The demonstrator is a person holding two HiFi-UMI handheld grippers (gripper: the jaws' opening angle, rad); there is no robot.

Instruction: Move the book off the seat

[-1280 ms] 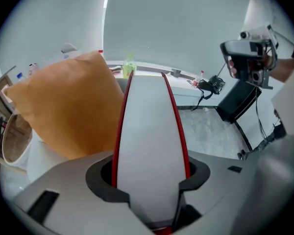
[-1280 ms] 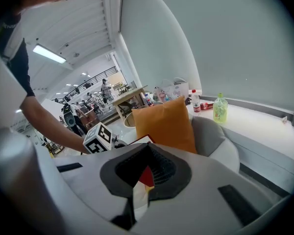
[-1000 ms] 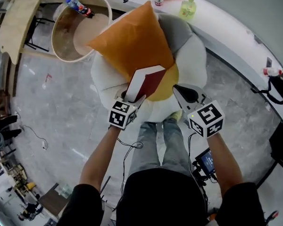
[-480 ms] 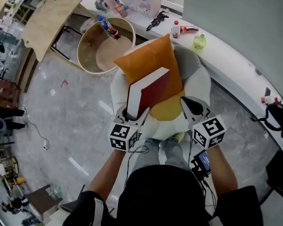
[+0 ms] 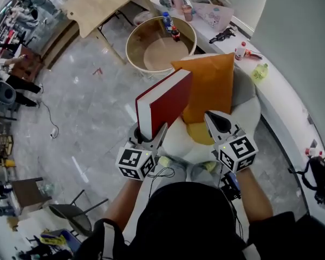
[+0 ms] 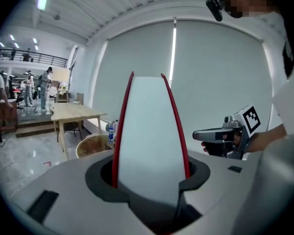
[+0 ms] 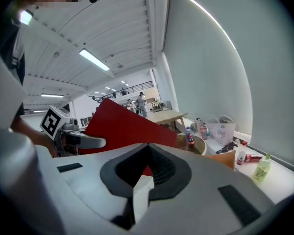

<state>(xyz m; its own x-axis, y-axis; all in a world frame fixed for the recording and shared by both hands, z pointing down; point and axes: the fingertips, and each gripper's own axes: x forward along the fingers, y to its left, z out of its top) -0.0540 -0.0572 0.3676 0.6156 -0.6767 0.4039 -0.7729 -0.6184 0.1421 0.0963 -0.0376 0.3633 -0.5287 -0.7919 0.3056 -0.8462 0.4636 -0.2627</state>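
My left gripper pinches the red book by its lower end, one jaw on each cover, with the white page edge facing back at me between them. The book stands tilted in the air, lifted clear of the white seat, beside the orange cushion propped on that seat. My right gripper hangs near the book, over the seat's front. Its jaws look pressed together with nothing between them, though the wide lens makes the tips hard to read. Beyond the seat sits a round wooden tub with bottles at its far rim.
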